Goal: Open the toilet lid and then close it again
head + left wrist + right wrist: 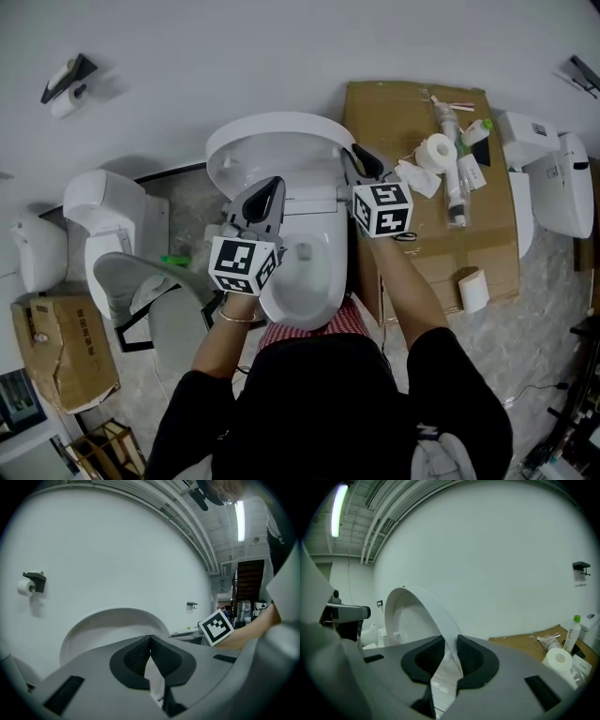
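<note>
White toilet lid [272, 142], a glossy oval plastic shell, stands near-vertical against the wall behind the ceramic bowl [330, 281]. Right gripper [451, 643] has its ribbed black rubber fingers [472, 657] pinched on the lid's thin curved rim. Left gripper [150, 640] has its fingers closed tip to tip on nothing, just in front of the lid. A brown cardboard box [412, 112] sits beside the toilet with a paper roll [436, 150] on top.

My head camera looks steeply down on the toilet lid [281, 150] from above. Both gripper cameras ride low and close, facing the white wall [117, 550], and share that raised lid.
</note>
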The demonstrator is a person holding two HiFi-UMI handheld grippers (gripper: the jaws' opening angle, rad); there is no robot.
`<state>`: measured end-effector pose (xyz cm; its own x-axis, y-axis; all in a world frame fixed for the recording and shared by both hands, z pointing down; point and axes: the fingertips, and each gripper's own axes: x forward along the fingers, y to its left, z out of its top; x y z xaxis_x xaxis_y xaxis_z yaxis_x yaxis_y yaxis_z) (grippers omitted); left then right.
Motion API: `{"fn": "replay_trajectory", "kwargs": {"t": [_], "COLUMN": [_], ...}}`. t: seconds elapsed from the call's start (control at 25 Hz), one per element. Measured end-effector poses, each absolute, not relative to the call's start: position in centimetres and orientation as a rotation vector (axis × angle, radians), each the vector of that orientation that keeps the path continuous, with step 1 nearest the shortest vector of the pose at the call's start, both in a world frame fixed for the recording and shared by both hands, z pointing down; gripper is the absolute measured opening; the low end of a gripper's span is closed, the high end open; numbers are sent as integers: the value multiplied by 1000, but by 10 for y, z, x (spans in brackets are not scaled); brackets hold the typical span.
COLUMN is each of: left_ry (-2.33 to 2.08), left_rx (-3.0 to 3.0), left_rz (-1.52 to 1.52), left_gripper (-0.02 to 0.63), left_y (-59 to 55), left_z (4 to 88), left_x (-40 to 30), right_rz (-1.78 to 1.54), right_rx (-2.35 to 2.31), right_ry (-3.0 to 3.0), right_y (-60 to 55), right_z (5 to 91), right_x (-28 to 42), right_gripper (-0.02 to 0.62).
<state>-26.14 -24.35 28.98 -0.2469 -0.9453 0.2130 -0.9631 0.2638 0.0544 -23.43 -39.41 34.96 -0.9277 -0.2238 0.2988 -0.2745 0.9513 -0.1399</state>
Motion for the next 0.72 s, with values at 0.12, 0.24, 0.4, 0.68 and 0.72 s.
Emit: {"fn": "replay_trajectory", "kwargs": {"t": [0.12, 0.24, 0.4, 0.68, 0.72], "left_ry": [-2335, -2337, -2360, -2398, -2403], "left_rx": [1780, 1753, 1730, 1709, 1703], "left_rz": [117, 75, 107, 134, 131], "left_gripper": [3, 3, 4, 5, 4], "left_y": [-242, -239, -235, -232, -232], "left_z": [289, 288, 288, 285, 285], "left_x": [-259, -258, -258, -255, -254], "right_rz": [262, 264, 263, 261, 261], "right_rx": [362, 352, 333, 288, 279], "right_ry": [-2823, -2824, -2828, -2834, -2836], "right_y": [-392, -389, -385, -375, -373], "right_z": [350, 350, 349, 351, 351], "right_x": [-232, -229, -225, -214, -213], "right_gripper": [89, 89, 89, 89, 89]}}
